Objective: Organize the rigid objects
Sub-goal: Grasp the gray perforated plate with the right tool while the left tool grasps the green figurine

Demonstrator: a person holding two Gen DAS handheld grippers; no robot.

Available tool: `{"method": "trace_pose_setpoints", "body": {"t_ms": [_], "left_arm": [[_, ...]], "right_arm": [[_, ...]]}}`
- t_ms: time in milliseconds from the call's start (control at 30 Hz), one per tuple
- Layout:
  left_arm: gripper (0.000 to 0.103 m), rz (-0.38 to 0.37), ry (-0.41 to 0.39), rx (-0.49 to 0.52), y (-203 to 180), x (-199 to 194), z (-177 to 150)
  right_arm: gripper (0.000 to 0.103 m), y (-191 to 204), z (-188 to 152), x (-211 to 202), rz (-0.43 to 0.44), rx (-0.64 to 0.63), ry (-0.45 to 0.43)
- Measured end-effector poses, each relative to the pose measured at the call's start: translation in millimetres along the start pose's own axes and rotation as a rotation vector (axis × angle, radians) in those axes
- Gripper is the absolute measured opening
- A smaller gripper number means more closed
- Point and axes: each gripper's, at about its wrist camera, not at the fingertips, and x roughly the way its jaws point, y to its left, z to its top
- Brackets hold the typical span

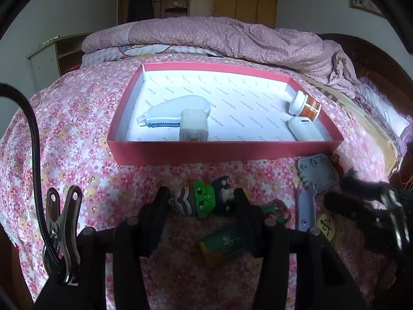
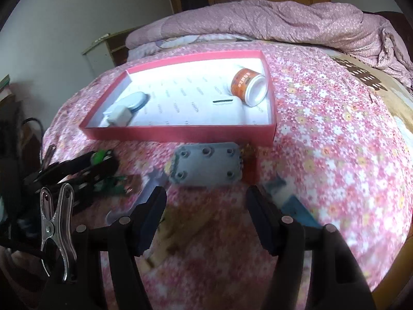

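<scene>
The left claw [image 1: 200, 201] was closed on the green-headed toy figure [image 1: 202, 201], which lay crosswise between its two fingers at the lower centre of the left wrist view, apparently lifted just clear of the floral bed cover [image 1: 77, 134]. The red box [image 1: 224, 149] sat directly beyond it in the middle of the frame, already holding a white handheld device [image 1: 178, 109], a small white cube [image 1: 193, 126], an orange-labelled jar [image 1: 306, 104] and a white case [image 1: 304, 129].

The right claw [image 2: 206, 201] stood open with nothing between its fingers, in the lower centre of its own view, just short of a grey perforated plate [image 2: 206, 166] lying on the bed near the box's front wall. That view was blurred, so finer detail there could not be read.

To finish this step well, the figure would probably need to be carried high enough to clear the box's near wall, then set down in the bare printed floor at the centre of the box, between the device and the jar. The grip sat across the figure's middle, which looked steady; releasing low should keep it from rolling into the cube. The green can [image 1: 227, 242] and round token [image 1: 325, 226] remained outside.
</scene>
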Motion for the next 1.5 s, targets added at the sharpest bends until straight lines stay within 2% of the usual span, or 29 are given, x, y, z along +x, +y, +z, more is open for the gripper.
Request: {"method": "trace_pose_setpoints", "body": {"t_ms": [433, 833, 933, 1033, 1067, 1200, 1333, 1500], "left_arm": [[0.053, -0.002, -0.005, -0.001, -0.7, -0.6, -0.9], [0.053, -0.003, -0.006, -0.001, -1.0, -1.4, -1.2], [0.053, -0.005, -0.005, -0.003, -1.8, -1.8, -0.5], [0.053, -0.006, -0.005, -0.004, -1.8, -1.9, -0.6], [0.053, -0.006, -0.005, -0.005, -1.9, -2.0, -0.5], [0.053, -0.012, -0.002, -0.011, -0.8, -2.4, 0.1], [0.053, -0.013, -0.002, -0.011, -0.7, -2.7, 0.1], [0.053, -0.034, 0.002, -0.033, 2.5, -4.2, 0.2]], "right_arm": [[0.066, 18.2, 15.3, 18.4, -0.038, -0.04, -0.007], [0.069, 37.3, 16.7, 28.6, -0.119, -0.127, -0.017], [0.059, 35.4, 16.9, 26.1, -0.11, -0.121, -0.021], [0.044, 33.6, 16.6, 22.8, -0.092, -0.11, -0.019], [0.034, 32.6, 16.4, 21.4, -0.085, -0.103, -0.022], [0.017, 23.7, 14.1, 15.0, -0.023, -0.053, -0.023], [0.01, 15.9, 10.5, 5.9, 0.029, -0.016, -0.04], [0.01, 10.5, 5.6, -8.0, 0.059, 0.005, -0.075]]}}
